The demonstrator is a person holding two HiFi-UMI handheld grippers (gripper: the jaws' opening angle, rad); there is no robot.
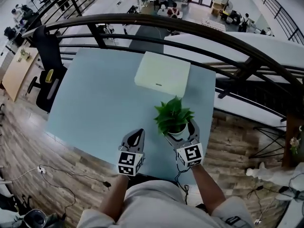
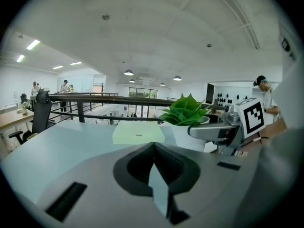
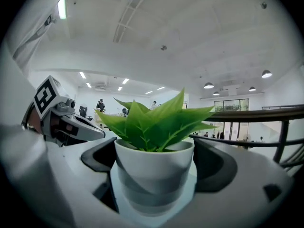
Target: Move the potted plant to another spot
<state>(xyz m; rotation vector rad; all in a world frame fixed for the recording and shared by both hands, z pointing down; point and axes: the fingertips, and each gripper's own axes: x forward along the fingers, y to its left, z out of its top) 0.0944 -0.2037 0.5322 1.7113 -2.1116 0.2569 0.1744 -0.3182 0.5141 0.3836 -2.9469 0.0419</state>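
The potted plant (image 1: 174, 118) has green leaves in a small white pot and stands near the front right edge of the pale blue table (image 1: 95, 108). My right gripper (image 1: 179, 129) holds it, with one jaw against each side of the pot. In the right gripper view the pot (image 3: 154, 163) fills the gap between the dark pads (image 3: 216, 165). My left gripper (image 1: 137, 134) is shut and holds nothing, a short way to the left of the plant over the table's front edge. The left gripper view shows its jaws (image 2: 153, 148) pressed together and the plant (image 2: 185, 113) to the right.
A flat white box (image 1: 162, 73) lies on the far part of the table, behind the plant. A curved black railing (image 1: 190, 30) runs just past the table's far edge. A black office chair (image 1: 47, 75) stands to the left. Cables lie on the wooden floor (image 1: 52, 175).
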